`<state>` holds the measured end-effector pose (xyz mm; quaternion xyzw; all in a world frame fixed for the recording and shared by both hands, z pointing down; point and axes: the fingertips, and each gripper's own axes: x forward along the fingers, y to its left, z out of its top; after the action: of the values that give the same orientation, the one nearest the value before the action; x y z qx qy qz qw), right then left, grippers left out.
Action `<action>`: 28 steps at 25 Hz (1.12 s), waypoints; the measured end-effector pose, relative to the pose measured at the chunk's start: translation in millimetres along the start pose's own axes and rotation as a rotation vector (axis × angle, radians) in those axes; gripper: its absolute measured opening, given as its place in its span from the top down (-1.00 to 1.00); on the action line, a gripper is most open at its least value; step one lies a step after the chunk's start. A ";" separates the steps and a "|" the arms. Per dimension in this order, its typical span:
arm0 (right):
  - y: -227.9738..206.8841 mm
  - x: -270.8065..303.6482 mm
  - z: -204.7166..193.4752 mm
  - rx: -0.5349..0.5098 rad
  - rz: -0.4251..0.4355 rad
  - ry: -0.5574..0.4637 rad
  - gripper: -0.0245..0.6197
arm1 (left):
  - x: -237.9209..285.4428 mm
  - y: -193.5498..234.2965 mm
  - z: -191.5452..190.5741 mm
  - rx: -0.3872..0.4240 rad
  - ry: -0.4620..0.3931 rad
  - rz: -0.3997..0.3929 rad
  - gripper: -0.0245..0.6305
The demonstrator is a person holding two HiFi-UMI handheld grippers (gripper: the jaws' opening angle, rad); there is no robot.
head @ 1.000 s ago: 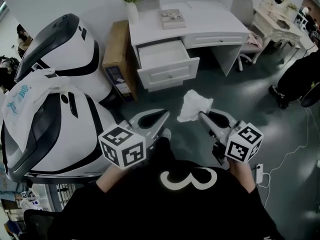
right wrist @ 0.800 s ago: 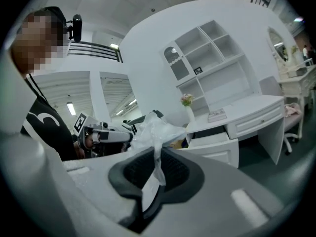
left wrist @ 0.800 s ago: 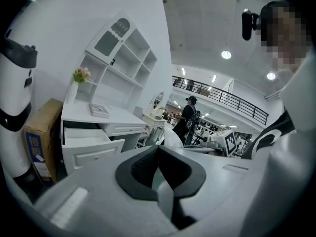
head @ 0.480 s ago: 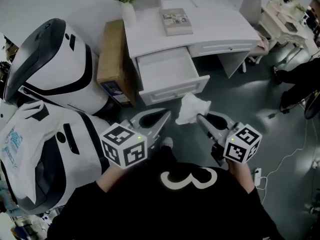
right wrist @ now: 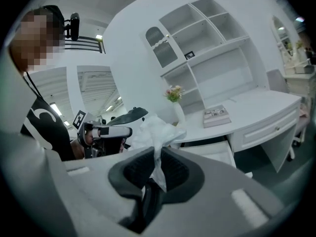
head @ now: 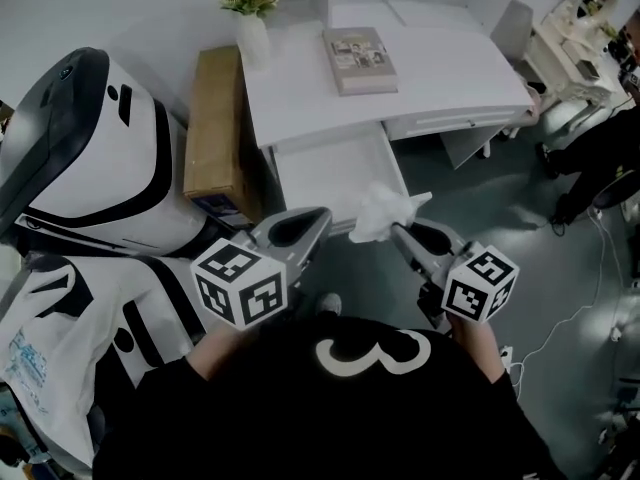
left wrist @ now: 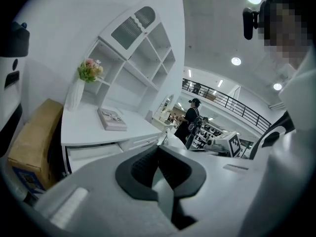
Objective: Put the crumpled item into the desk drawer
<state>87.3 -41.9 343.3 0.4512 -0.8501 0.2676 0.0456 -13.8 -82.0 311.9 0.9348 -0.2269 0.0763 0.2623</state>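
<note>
The crumpled paper (head: pixel 383 206) is pinched in the right claw (head: pixel 394 230), near the open drawer (head: pixel 330 168) at twelve o'clock. The left claw (head: pixel 322 215) is pressed together, empty; the drop itself is not yet made.

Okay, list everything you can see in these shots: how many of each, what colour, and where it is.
desk: one, white, ahead of the person.
drawer: one, white, pulled open on the desk's left part.
book: one, grey-brown cover, flat on the desk.
vase of flowers: one, white vase with pink flowers, at the desk's back left corner.
cardboard box: one, brown, beside the desk's left side.
machine shells: two, white and black, at the left.
crumpled item: one, white, close to the open drawer in the head view.
left gripper: one, grey, jaws shut, nothing in them.
right gripper: one, grey, jaws shut on the crumpled item.
</note>
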 end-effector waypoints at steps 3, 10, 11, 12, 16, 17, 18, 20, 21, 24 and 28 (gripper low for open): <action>-11.3 17.2 7.5 -0.005 -0.013 0.002 0.80 | 5.8 21.4 4.6 -0.001 0.005 0.012 0.89; -26.1 38.8 7.4 -0.015 -0.026 0.030 0.80 | 16.8 52.5 -3.1 -0.006 0.040 0.038 0.89; -27.3 41.1 6.0 -0.014 -0.025 0.037 0.80 | 18.3 55.5 -4.7 -0.007 0.045 0.041 0.89; -28.8 43.1 4.7 -0.014 -0.024 0.043 0.80 | 19.8 58.2 -6.5 -0.010 0.050 0.045 0.89; -38.2 54.0 4.0 -0.026 -0.016 0.067 0.80 | 27.1 68.6 -10.4 -0.018 0.057 0.057 0.89; -41.2 57.5 3.6 -0.029 -0.014 0.076 0.80 | 29.1 70.9 -10.9 -0.021 0.056 0.059 0.89; -44.3 61.1 2.9 -0.032 -0.011 0.084 0.80 | 31.1 73.4 -11.3 -0.025 0.054 0.060 0.89; -50.6 69.3 1.9 -0.031 -0.001 0.100 0.80 | 34.9 79.6 -11.5 -0.035 0.054 0.068 0.89; -53.4 73.9 1.9 -0.026 0.007 0.107 0.80 | 36.8 83.4 -11.4 -0.040 0.055 0.075 0.89; -63.4 89.1 3.7 0.003 0.037 0.125 0.80 | 43.5 98.3 -11.1 -0.058 0.063 0.101 0.89; -85.3 112.0 7.1 0.007 0.054 0.163 0.80 | 58.9 122.6 -8.4 -0.086 0.073 0.138 0.89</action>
<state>90.1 -166.9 408.3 0.4050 -0.8546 0.3074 0.1059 -18.8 -193.4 390.4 0.9015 -0.2842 0.1182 0.3044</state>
